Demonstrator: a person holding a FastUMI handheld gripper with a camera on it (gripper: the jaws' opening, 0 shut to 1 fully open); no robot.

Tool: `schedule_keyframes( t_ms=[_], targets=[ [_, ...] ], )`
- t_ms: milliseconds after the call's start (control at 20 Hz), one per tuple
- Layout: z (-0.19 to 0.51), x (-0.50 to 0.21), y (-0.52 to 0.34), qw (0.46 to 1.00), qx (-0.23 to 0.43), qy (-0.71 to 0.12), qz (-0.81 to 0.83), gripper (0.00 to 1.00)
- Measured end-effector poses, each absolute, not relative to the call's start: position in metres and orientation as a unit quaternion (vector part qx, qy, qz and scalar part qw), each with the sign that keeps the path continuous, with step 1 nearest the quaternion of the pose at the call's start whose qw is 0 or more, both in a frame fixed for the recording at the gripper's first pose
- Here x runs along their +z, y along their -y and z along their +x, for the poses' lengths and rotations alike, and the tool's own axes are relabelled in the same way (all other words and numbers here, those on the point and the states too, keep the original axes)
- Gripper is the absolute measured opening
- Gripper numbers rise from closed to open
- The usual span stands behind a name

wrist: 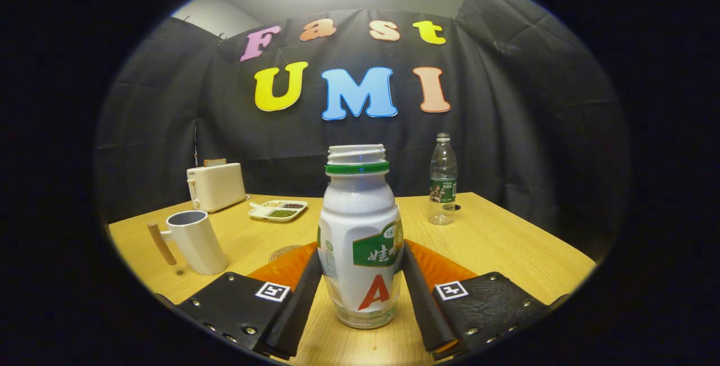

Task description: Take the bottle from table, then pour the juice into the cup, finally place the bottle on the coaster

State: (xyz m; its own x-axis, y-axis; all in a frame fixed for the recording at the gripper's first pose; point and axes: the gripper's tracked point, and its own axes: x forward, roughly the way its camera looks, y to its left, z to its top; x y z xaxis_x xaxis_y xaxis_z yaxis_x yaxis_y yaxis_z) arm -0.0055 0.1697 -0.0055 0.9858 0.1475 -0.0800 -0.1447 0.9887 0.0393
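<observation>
A white juice bottle [360, 231] with a green neck ring, a green label and no cap stands upright between my fingers. My gripper [360, 259] is shut on the bottle, one finger pressing on each side of its lower body. I cannot tell whether its base rests on the wooden table [495, 242] or hangs just above it. A white cup [194, 239] with a wooden handle stands to the left, beyond the left finger. A round coaster [284, 252] lies on the table between the cup and the bottle, partly hidden by the left finger.
A white toaster [216, 186] stands at the far left of the table. Beside it lies a divided dish [278, 209] with dark and green fillings. A clear water bottle [443, 180] stands at the far right. The black cloth wall closes off the back.
</observation>
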Motion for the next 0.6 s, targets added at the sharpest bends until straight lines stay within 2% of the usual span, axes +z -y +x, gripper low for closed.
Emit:
schedule_keyframes(
  t_ms=[150, 200, 600],
  targets=[
    [-0.006, -0.004, -0.171, 0.996, 0.071, -0.048, 0.003, 0.75],
    [-0.006, -0.005, -0.171, 0.996, 0.073, -0.048, -0.001, 0.70],
    [-0.005, 0.025, -0.180, 0.993, 0.052, -0.022, -0.107, 0.70]
  ],
)
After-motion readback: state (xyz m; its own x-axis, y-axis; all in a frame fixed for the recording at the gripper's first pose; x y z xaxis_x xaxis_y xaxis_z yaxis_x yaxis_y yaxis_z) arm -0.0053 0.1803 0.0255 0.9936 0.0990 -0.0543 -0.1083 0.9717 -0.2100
